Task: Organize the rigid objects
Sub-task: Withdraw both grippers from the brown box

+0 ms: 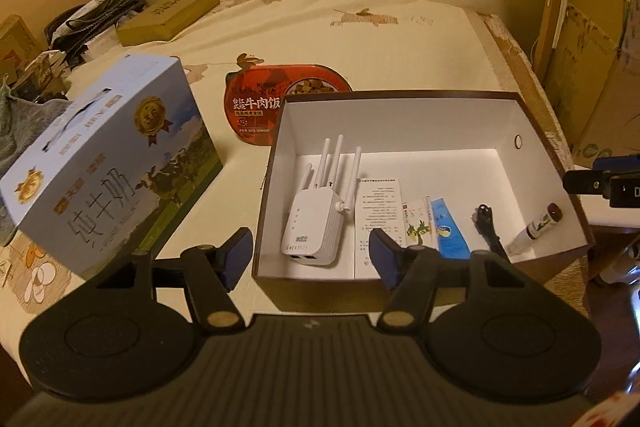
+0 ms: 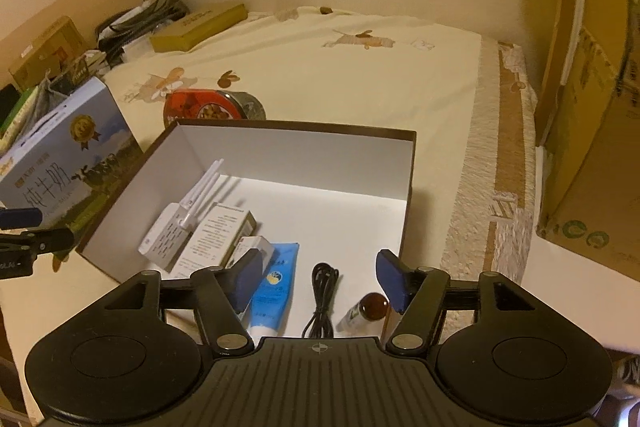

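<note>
Item: open box [image 1: 404, 123], white inside, dark outside, standing on the cream cartoon-print cloth [image 1: 360, 39] of what looks like a bed.

Contents, in a row along the near wall, left to right: white four-antenna Wi-Fi extender [image 1: 310, 223]; printed carton [image 1: 378, 215]; small white carton [image 1: 416, 223]; blue tube [image 1: 450, 227]; coiled black cable [image 1: 486, 227]; small brown-capped bottle [image 1: 538, 227].

Orientation: each piece lies with its long axis running near wall to far wall. Extender antennas point away from the tongs; bottle cap points to the far right corner.

Left tongs [image 1: 312, 259]: apart, nothing between the pads; extender lies directly ahead and below.

Right tongs [image 2: 318, 279]: apart, empty; cable and bottle [image 2: 366, 311] lie just beneath, tube [image 2: 272, 287] beside the left pad.

Outside the box: blue milk carton [image 1: 108, 163] to its left, red beef-rice pack [image 1: 264, 103] behind its far-left corner. Left tongs are nearer both.

Judgement: the next pick probably lies outside the box, to the left.
</note>
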{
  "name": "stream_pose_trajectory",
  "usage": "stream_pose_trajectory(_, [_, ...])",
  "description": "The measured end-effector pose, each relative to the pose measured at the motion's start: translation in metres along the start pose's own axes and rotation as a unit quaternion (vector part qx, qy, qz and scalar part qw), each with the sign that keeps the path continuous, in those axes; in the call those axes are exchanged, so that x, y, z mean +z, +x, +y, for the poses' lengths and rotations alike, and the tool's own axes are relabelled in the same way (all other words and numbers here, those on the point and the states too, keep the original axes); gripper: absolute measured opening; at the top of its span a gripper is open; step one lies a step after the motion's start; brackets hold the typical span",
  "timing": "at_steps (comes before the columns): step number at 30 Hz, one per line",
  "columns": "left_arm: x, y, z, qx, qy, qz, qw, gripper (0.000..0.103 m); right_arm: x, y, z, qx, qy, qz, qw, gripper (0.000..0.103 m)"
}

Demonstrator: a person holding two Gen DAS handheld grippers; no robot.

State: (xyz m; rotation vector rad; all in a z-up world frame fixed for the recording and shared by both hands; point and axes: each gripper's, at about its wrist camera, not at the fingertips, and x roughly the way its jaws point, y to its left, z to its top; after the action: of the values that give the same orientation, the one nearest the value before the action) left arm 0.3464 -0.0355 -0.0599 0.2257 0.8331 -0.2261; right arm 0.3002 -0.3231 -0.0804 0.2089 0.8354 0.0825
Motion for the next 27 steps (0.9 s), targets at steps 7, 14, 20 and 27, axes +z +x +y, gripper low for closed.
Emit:
stream_pose_trajectory(7, [-0.017, -0.033, 0.004, 0.002, -0.028, -0.006, 0.9996, 0.062, -0.010, -0.025, 0.005, 0.006, 0.013, -0.003, 1.000, 0.062])
stream_pose_trajectory(14, [-0.045, -0.060, 0.011, 0.009, -0.058, -0.004, 0.9983, 0.062, -0.024, -0.048, 0.012, 0.010, 0.019, -0.004, 1.000, 0.062])
stream_pose_trajectory(20, [-0.071, -0.080, 0.020, 0.016, -0.082, 0.000, 0.9965, 0.062, -0.043, -0.061, 0.019, 0.024, 0.026, 0.006, 0.999, 0.063])
stream_pose_trajectory(27, [-0.105, -0.099, 0.030, 0.025, -0.116, 0.010, 0.9929, 0.062, -0.073, -0.068, 0.030, 0.046, 0.036, 0.028, 0.998, 0.066])
